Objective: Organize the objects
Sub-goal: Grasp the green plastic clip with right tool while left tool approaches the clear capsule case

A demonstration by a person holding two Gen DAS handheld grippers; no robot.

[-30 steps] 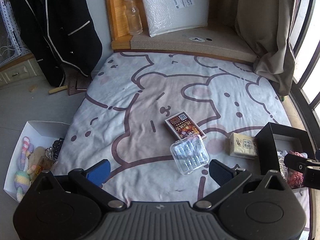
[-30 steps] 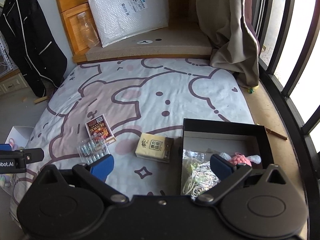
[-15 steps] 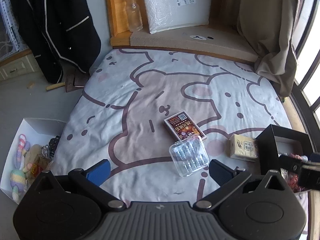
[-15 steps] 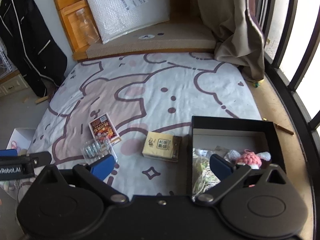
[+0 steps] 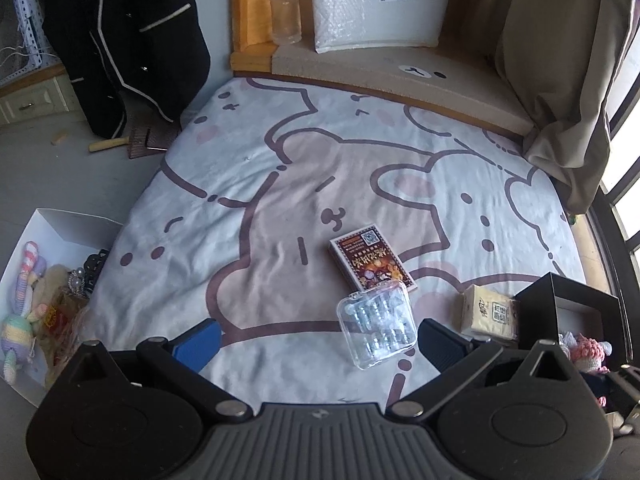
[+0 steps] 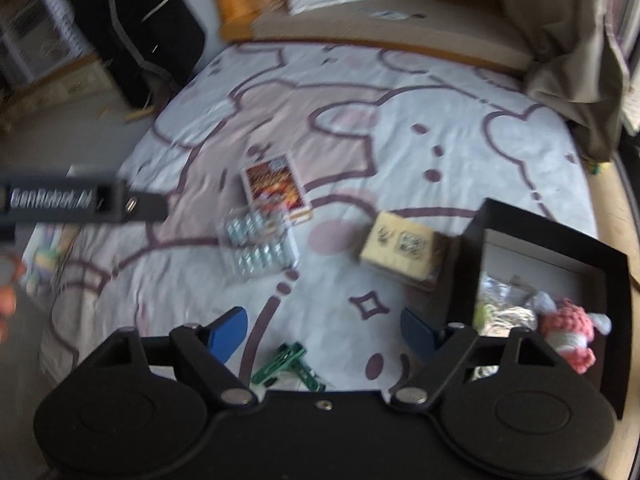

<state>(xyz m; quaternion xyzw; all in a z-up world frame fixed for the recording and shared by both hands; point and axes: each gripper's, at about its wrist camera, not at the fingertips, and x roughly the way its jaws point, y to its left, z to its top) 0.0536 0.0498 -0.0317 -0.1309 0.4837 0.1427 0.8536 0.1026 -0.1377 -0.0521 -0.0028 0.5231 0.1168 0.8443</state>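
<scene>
— So, where did the things lie?
— On the bed (image 5: 280, 184), cartoon-bear sheet. Clear plastic case (image 5: 376, 326) with small cells sat just below the red card box (image 5: 370, 262), their edges overlapping. Tissue pack (image 5: 488, 314) lay beside the black box (image 5: 568, 292); a pink crochet toy (image 6: 568, 330) was inside it.
— And the left tongs (image 5: 316, 340)?
— Spread wide, empty, hovering over the sheet; the case lay between the blue fingers (image 5: 198, 344), nearer the right one, untouched.
— Right tongs (image 6: 324, 330)?
— Open too, jaws just narrowing, nothing gripped. A small green object (image 6: 290, 366) lay on the sheet between them; picture blurred.
— Anything on the floor?
— White box (image 5: 60, 224) of soft toys, left of the bed.
</scene>
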